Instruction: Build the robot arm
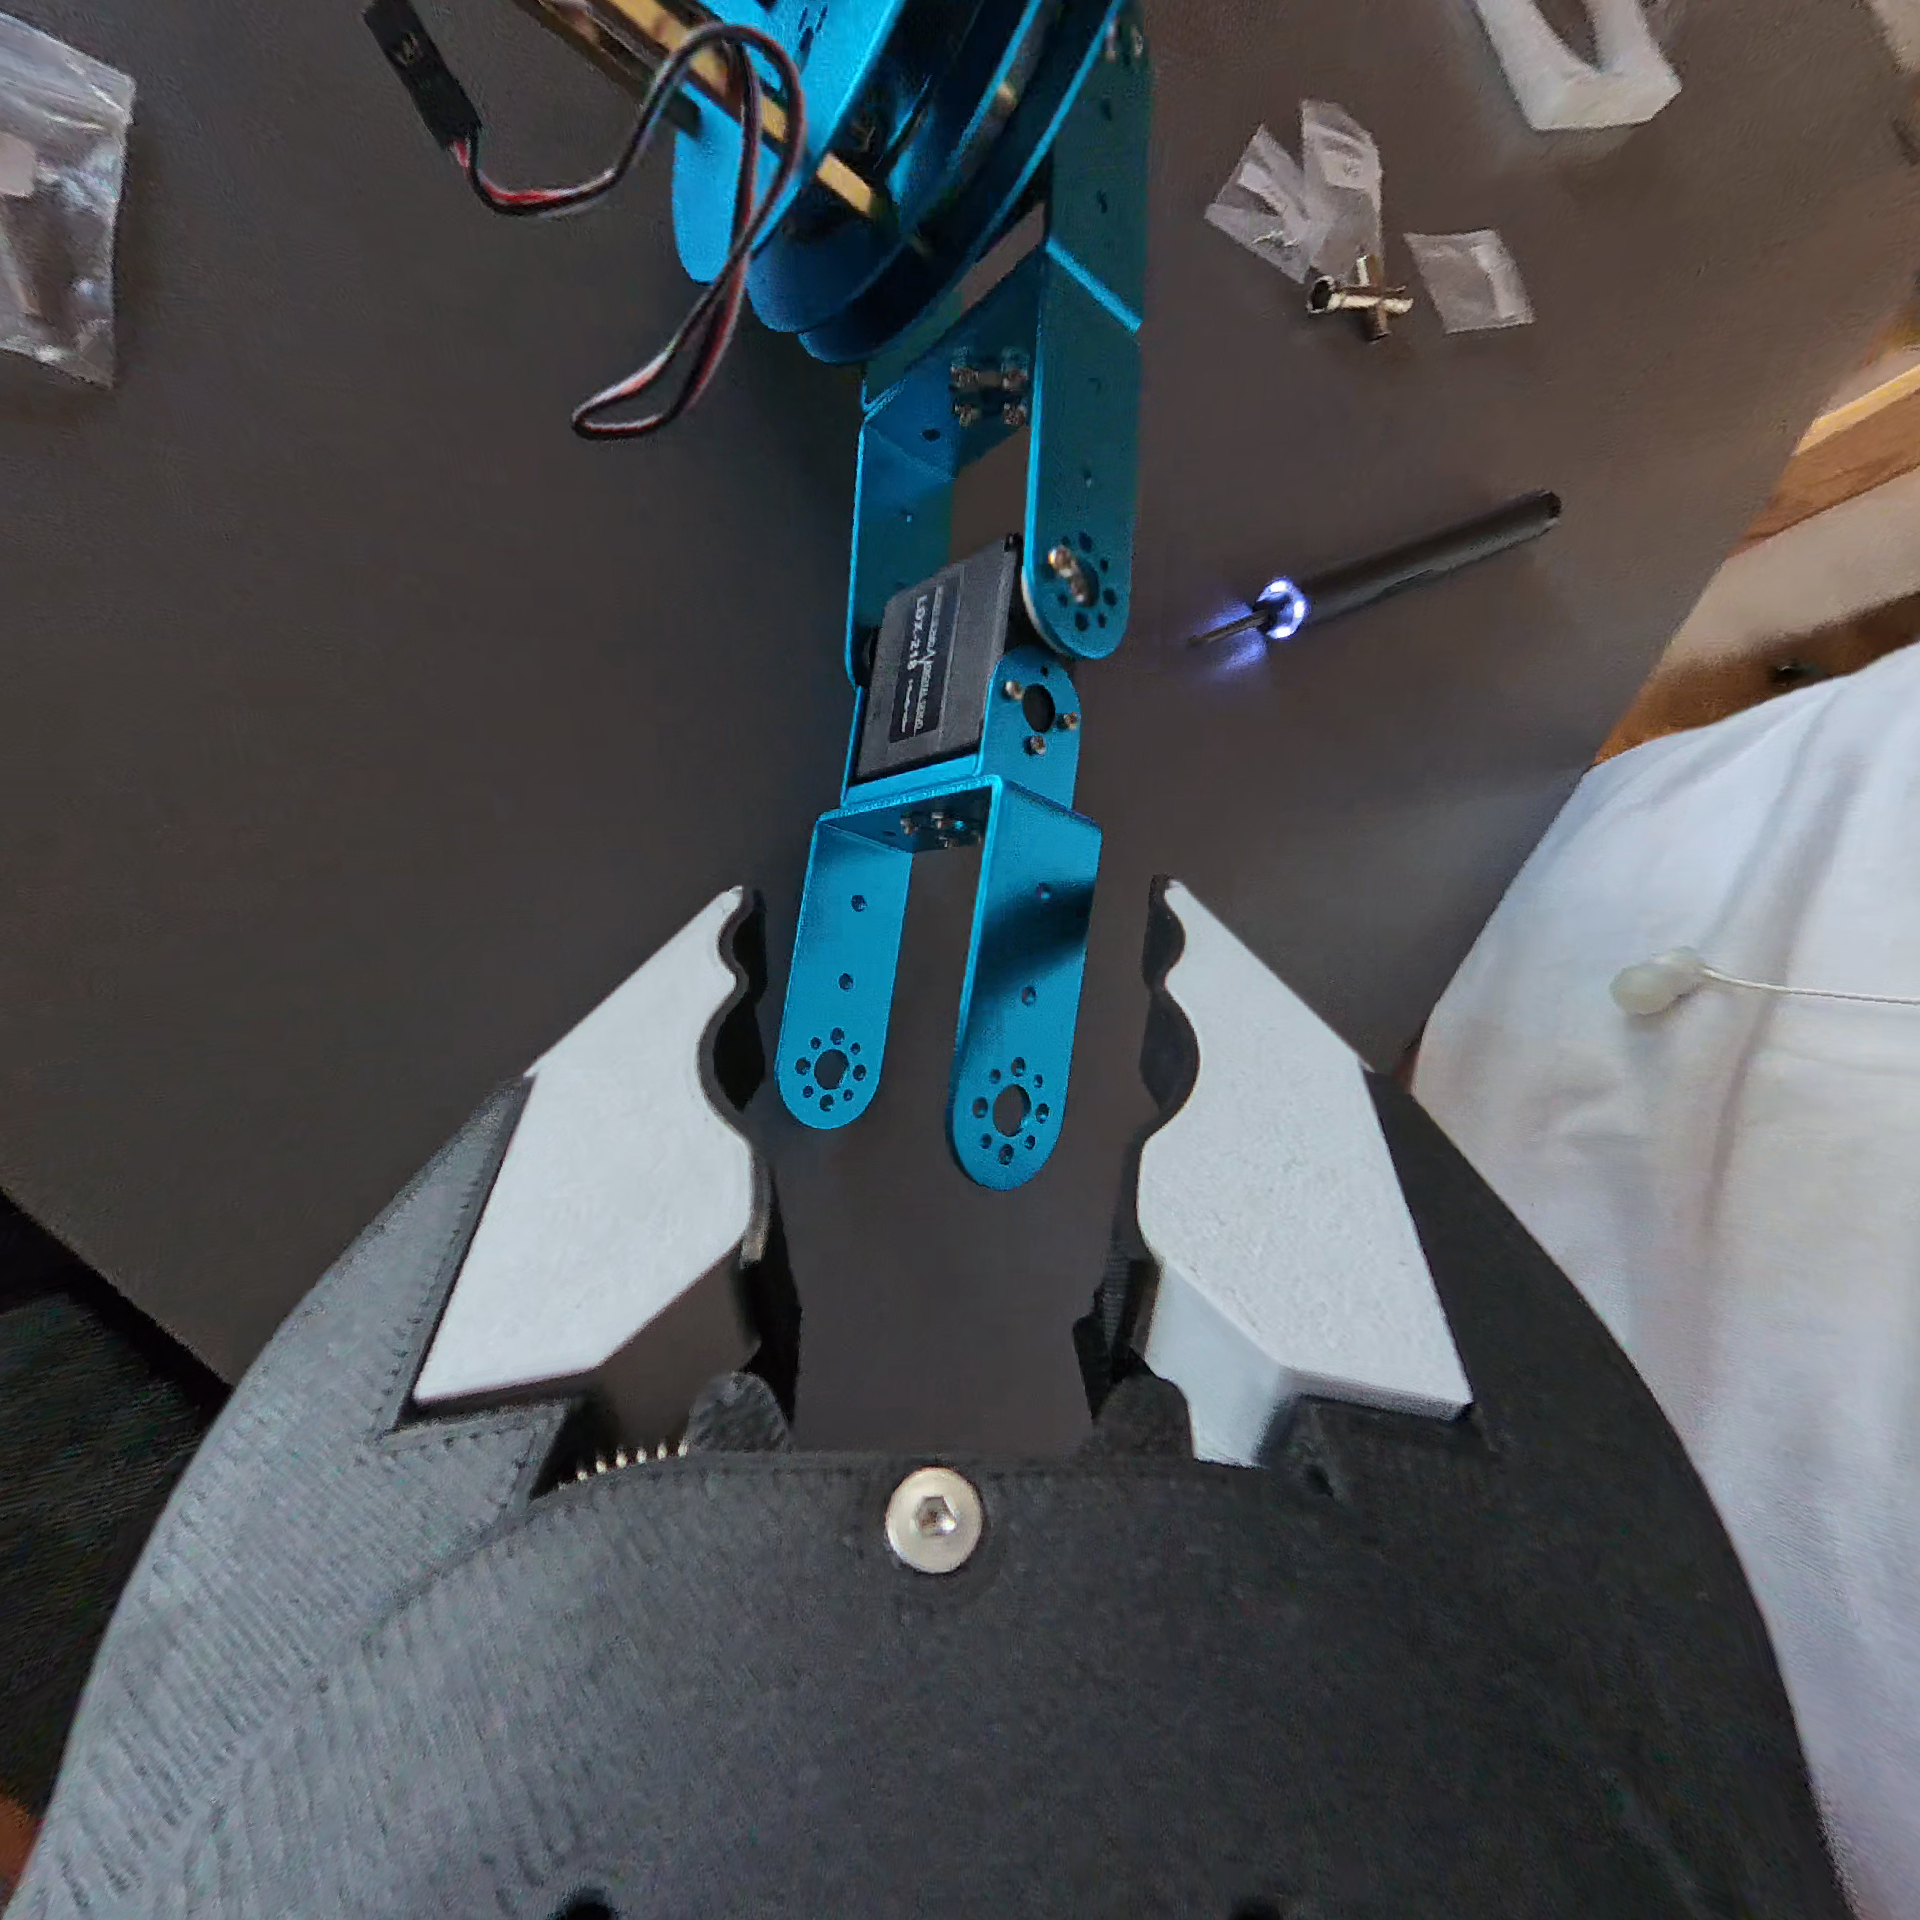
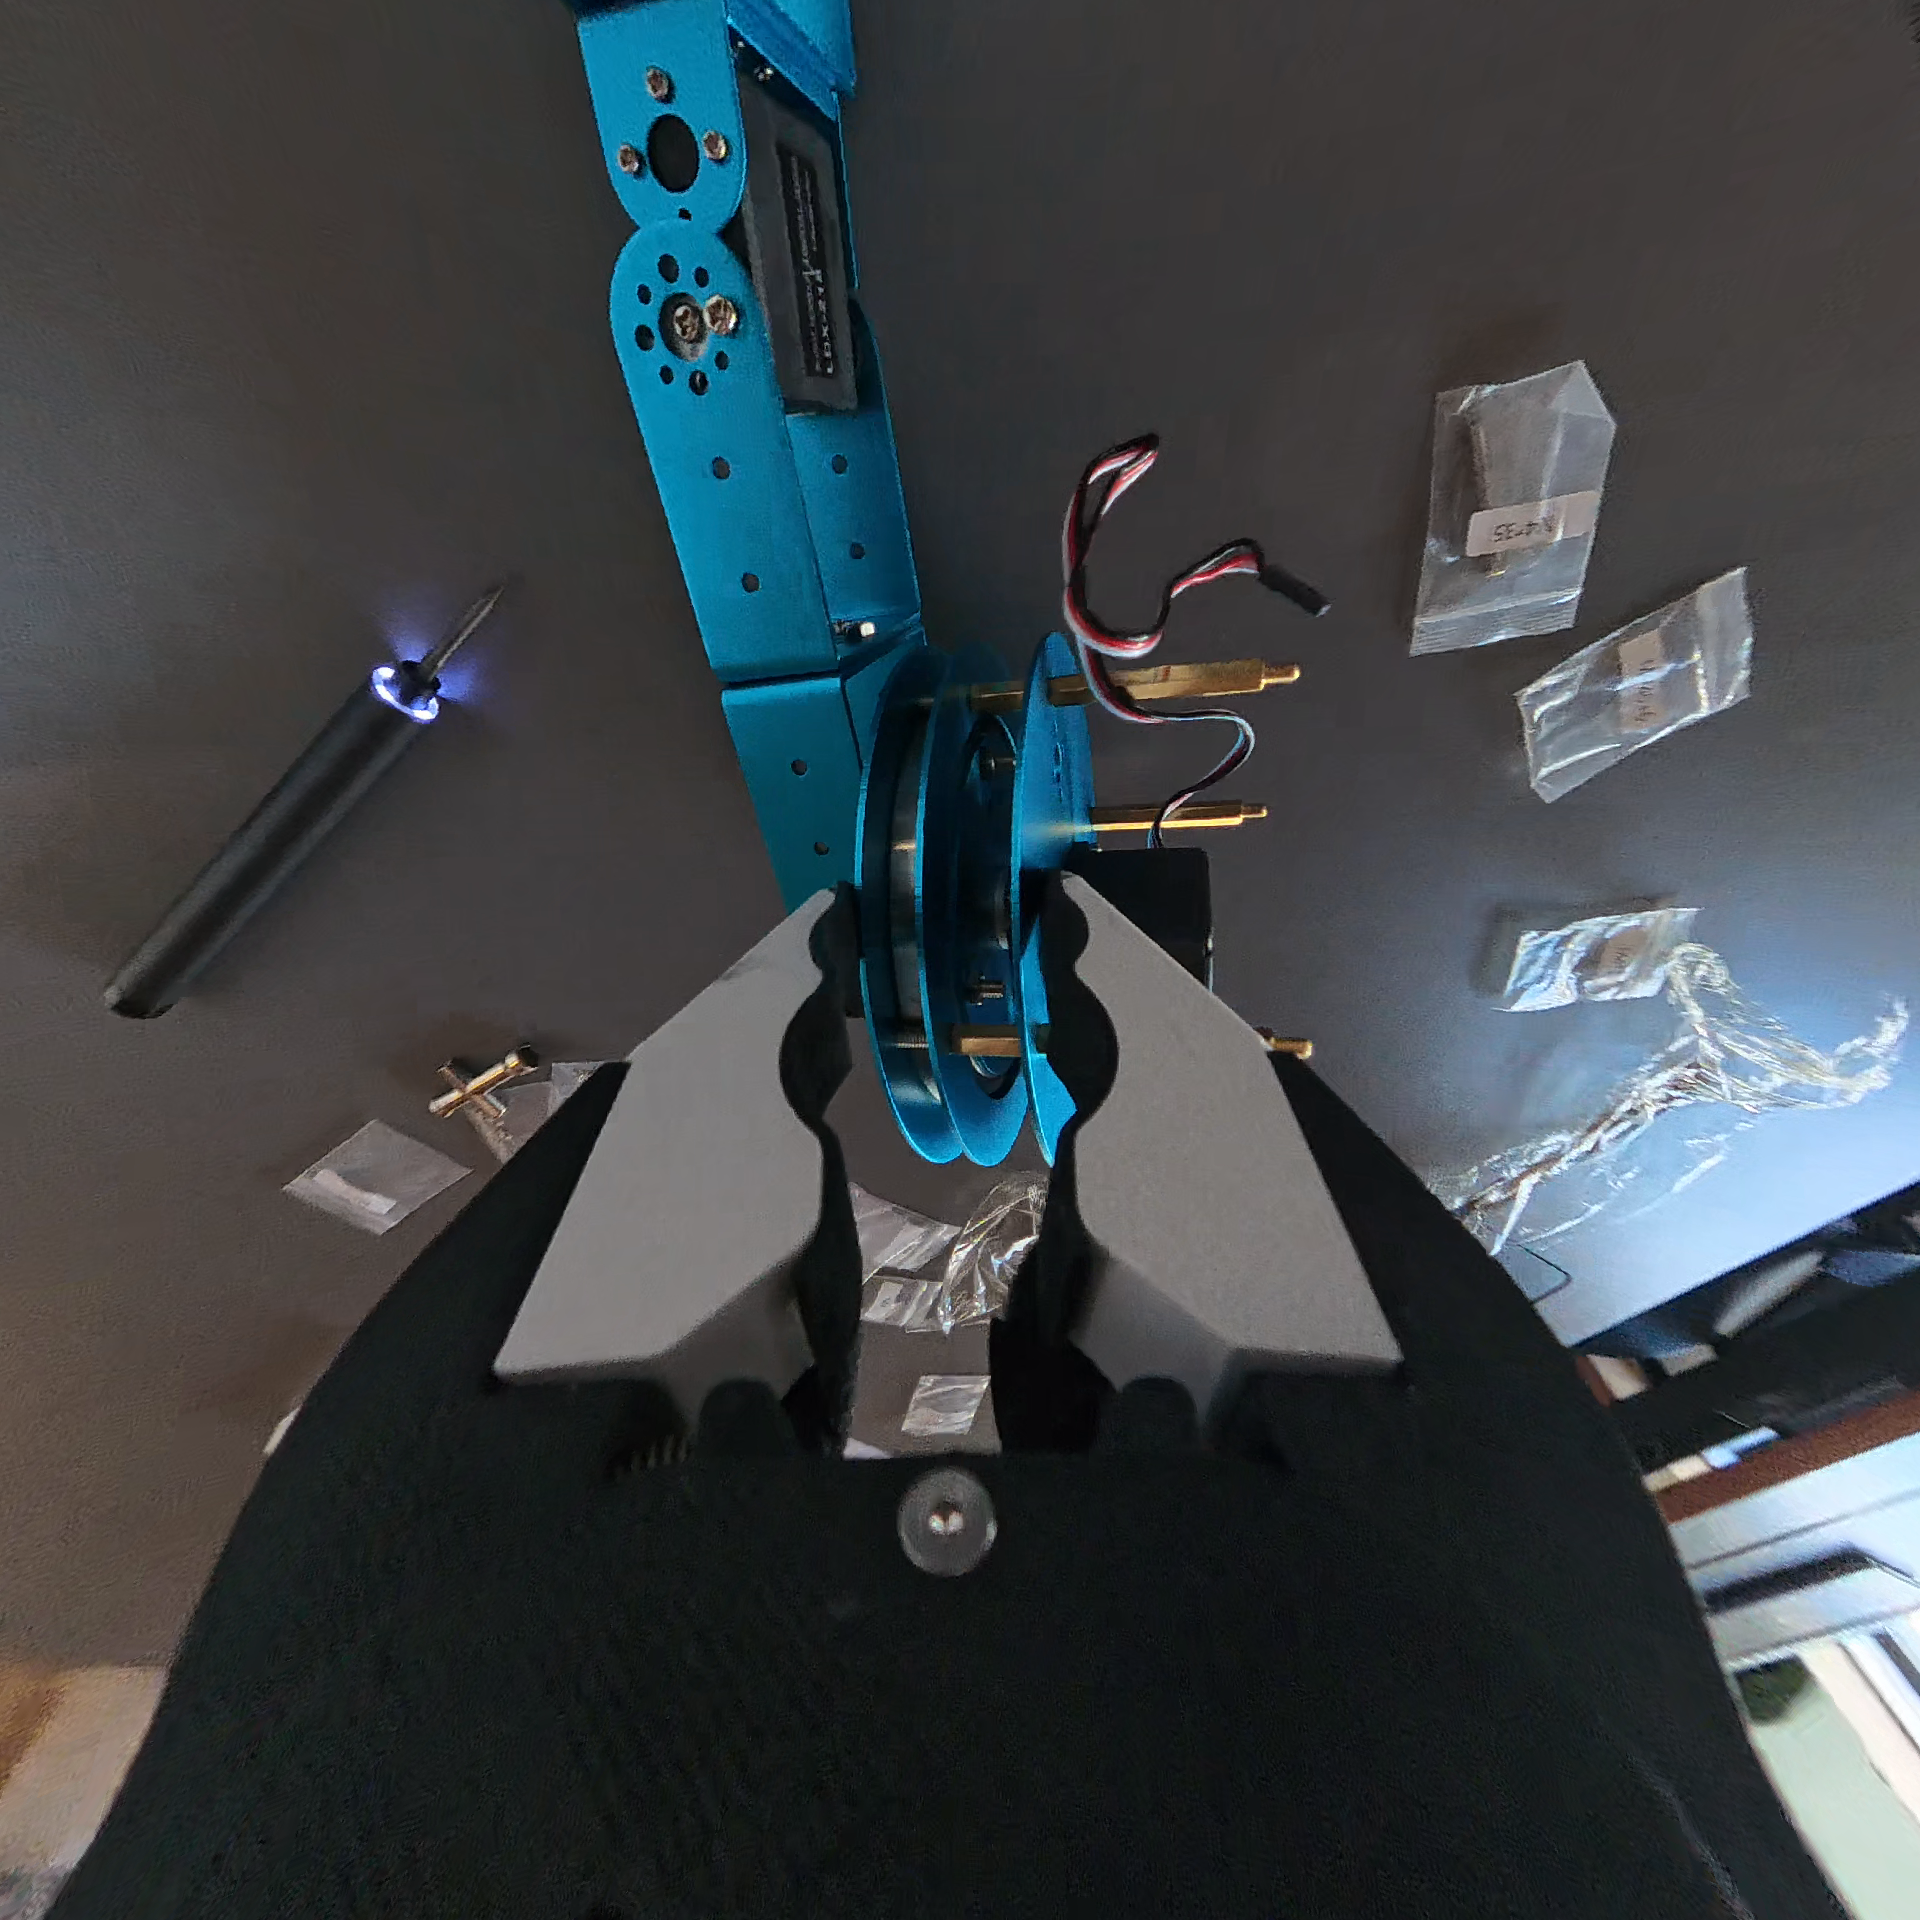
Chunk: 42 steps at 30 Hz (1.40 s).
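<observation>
Blue metal arm [image 1: 966,665] flat on table [image 1: 312,727], steadied: right gripper [image 2: 951,1023] clamping round base [image 2: 961,904], left gripper [image 1: 951,997] open astride forked end [image 1: 935,977].

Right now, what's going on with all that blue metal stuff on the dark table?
A person is working with two handheld grippers on a blue metal arm assembly lying on the dark table. The right gripper is closed on its round disc base. The left gripper is open around the U-shaped bracket at the other end, apparently not gripping it. A lit electric screwdriver and small plastic bags lie nearby.
</observation>
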{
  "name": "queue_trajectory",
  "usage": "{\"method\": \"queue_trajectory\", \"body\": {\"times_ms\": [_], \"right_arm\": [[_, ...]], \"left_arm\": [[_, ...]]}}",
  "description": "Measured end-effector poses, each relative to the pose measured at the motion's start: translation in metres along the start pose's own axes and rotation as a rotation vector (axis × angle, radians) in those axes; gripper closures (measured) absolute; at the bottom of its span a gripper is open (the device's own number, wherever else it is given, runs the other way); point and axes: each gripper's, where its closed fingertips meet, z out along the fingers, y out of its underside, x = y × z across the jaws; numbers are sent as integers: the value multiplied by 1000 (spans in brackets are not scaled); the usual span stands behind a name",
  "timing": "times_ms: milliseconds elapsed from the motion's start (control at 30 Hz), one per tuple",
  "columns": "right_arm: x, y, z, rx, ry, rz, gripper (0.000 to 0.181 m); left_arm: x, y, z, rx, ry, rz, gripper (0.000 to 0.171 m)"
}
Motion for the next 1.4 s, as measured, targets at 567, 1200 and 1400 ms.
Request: {"method": "queue_trajectory", "body": {"times_ms": [567, 1200, 1400], "right_arm": [[24, -6, 3, -79, -241, 83, 147], [25, -7, 2, -35, -256, 68, 146], [28, -9, -4, -7, -241, 50, 145]], "left_arm": [[-16, -1, -8, 64, 9, 15, 117], [-22, -5, -3, 49, 32, 18, 117], [-21, -5, -2, 57, 36, 10, 116]]}}
